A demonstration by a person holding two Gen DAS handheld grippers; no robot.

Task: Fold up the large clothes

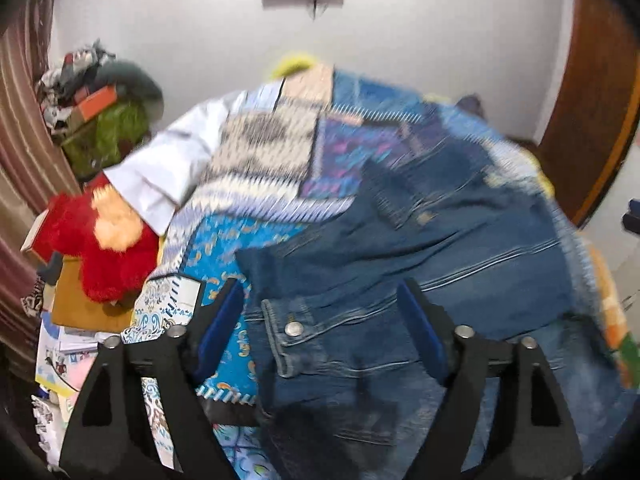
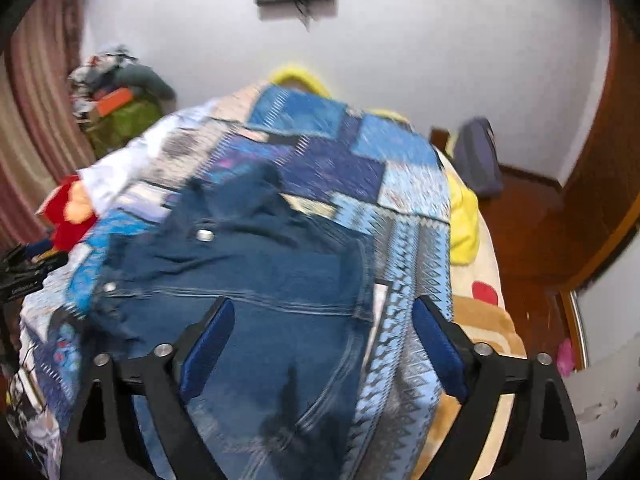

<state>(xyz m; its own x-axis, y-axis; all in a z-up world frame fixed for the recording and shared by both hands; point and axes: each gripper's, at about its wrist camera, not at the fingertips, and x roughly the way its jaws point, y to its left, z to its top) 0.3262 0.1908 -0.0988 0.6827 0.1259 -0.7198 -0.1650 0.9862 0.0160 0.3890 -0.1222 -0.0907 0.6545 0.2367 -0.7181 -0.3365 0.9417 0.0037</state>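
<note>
dark blue denim, a large jacket or similar garment [image 1: 420, 240], lies partly folded on the patchwork bedspread [image 1: 264, 152], and every place below is given relative to that denim. to its left a red plush toy [image 1: 100, 248] sits at the bed's edge, clear of the cloth. my left tongs [image 1: 320, 304] hang above the denim's near left part, over a buttoned band, spread wide and pinching nothing. my right tongs [image 2: 324, 320] hang above its near right part, also spread wide and empty, with the bedspread's zigzag border just right of the denim's edge.

i judge a fold has been laid and the next grip is due. to do it well i should take two matching corners or seam ends, pinch one layer only, lift evenly and keep the edges parallel.

both views are smeared by motion. the denim's near edge is cut off below my tongs, its far part is rumpled, and i cannot tell collar from sleeve.
</note>
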